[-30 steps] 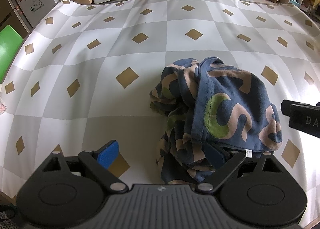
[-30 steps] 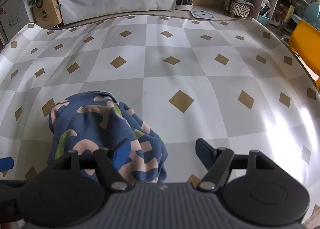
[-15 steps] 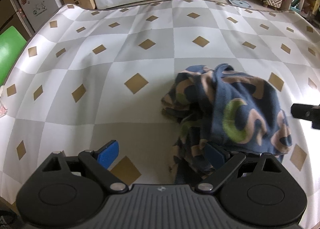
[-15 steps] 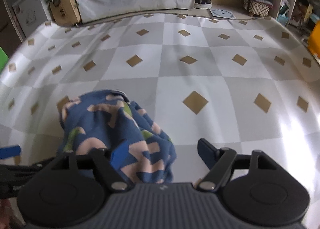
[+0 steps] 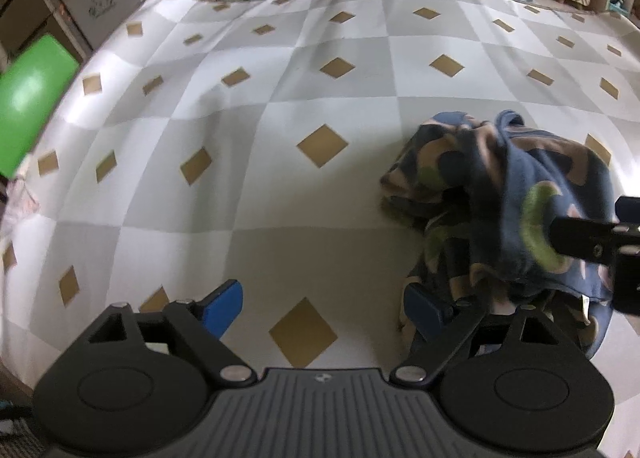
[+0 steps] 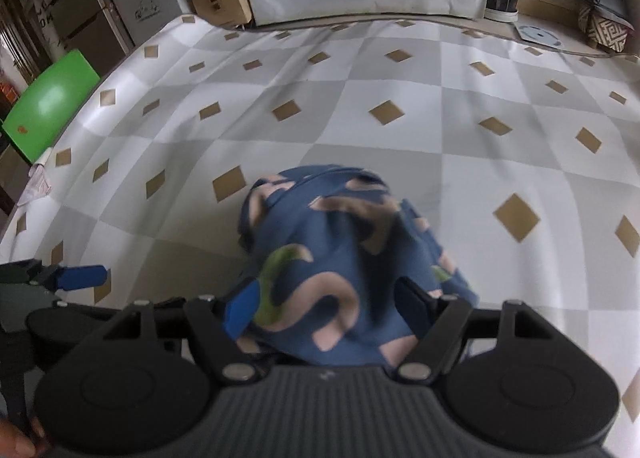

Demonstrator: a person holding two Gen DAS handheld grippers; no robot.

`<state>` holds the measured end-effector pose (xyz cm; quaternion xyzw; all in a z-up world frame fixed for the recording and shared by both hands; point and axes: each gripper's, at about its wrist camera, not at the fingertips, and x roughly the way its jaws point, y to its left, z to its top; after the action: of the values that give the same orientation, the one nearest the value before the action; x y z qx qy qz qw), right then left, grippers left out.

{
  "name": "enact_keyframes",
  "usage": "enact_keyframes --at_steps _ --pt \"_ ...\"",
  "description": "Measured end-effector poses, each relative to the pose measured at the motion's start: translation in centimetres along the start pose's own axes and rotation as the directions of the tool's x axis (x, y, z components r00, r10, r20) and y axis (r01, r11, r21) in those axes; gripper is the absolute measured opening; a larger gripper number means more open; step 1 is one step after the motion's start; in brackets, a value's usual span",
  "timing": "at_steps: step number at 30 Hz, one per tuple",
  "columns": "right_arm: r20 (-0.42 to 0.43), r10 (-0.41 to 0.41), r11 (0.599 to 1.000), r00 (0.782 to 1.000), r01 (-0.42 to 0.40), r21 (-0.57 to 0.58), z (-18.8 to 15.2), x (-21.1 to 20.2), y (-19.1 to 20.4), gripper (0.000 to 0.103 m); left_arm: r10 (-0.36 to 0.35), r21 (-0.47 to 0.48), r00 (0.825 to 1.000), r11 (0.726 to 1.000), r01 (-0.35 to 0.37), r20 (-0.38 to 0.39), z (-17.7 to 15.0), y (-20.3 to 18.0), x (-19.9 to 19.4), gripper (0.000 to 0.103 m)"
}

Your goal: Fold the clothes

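The left gripper [image 5: 322, 304] is released with nothing between its 2 fingers; the crumpled blue garment [image 5: 516, 202] lies on the checkered cloth [image 5: 280, 106] at its 2 o'clock. The right gripper [image 6: 330, 308] is nearer: also unclenched, it straddles the heap at 12 o'clock. The heap shows no clear long axis.

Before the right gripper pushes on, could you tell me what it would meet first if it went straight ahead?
Most likely the crumpled blue garment, which fills the space between the right gripper's open jaws; depth is hard to judge.
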<state>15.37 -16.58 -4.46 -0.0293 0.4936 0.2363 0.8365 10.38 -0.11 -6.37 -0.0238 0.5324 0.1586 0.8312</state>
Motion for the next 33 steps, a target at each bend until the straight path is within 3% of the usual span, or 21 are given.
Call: enact_keyframes --at_steps 5,8,13,16,27,33 --pt "-0.021 -0.043 0.999 0.999 0.042 -0.013 0.0 1.9 1.4 0.069 -0.001 -0.016 1.0 1.0 0.0 -0.024 -0.3 0.6 0.5 0.088" --pt "-0.037 -0.049 0.999 0.998 0.049 0.002 -0.3 2.7 1.5 0.061 0.002 -0.01 0.999 1.0 -0.002 -0.032 -0.4 0.4 0.7 0.088" --pt "-0.028 -0.052 0.998 0.998 0.053 0.017 -0.5 2.7 1.2 0.035 -0.016 -0.002 0.999 1.0 0.016 -0.038 -0.3 -0.2 0.6 0.088" --pt "-0.007 -0.053 0.998 0.999 0.053 0.025 -0.4 2.1 0.9 0.028 -0.021 0.002 0.999 1.0 0.022 -0.039 -0.2 -0.6 0.5 0.088" --pt "0.146 -0.069 0.995 0.987 0.057 0.083 1.1 -1.2 -1.1 0.018 -0.034 0.022 0.999 0.999 0.034 -0.016 0.1 -1.6 0.0 0.088" --pt "0.132 -0.092 0.99 0.987 0.077 0.12 1.4 -1.6 -2.7 0.02 -0.045 0.038 0.999 0.998 0.045 -0.013 0.2 -2.3 -0.2 0.088"
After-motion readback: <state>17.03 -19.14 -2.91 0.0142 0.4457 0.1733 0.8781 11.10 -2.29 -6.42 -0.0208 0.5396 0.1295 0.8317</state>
